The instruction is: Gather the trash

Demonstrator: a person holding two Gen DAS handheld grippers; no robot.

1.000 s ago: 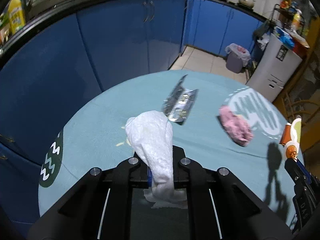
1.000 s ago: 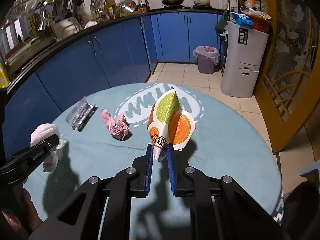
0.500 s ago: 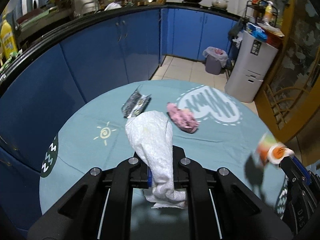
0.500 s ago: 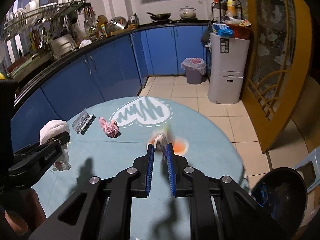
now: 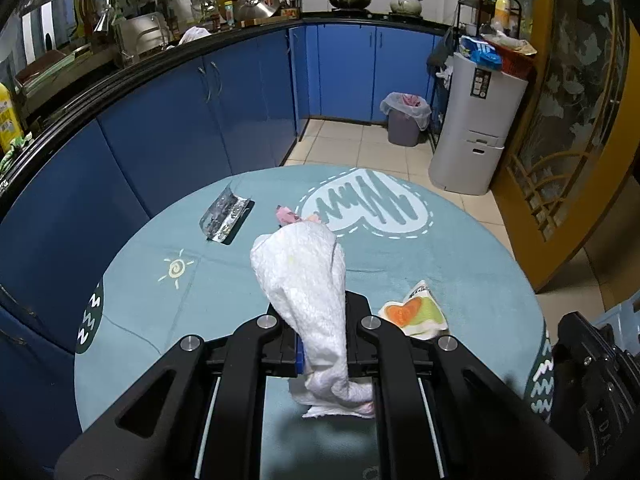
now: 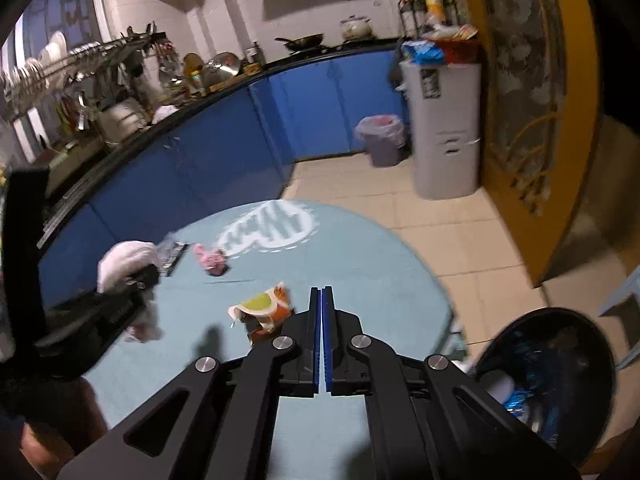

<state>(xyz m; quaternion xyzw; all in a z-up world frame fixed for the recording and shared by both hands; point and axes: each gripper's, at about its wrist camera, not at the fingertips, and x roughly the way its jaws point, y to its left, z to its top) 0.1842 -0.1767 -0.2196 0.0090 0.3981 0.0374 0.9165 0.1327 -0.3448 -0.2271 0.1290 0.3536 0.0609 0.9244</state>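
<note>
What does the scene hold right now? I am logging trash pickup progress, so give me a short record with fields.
left gripper: shut on the white tissue
right gripper: shut, nothing between the fingers
fruit-print wrapper: lying on the table, in neither gripper
silver foil wrapper: on the table
pink crumpled paper: on the table
black bin: beside the table, lower right in the right wrist view

Round table [image 5: 224, 292]: three wrappers

Blue kitchen cabinets [image 5: 168, 128], tiled floor [image 5: 344, 148]
</note>
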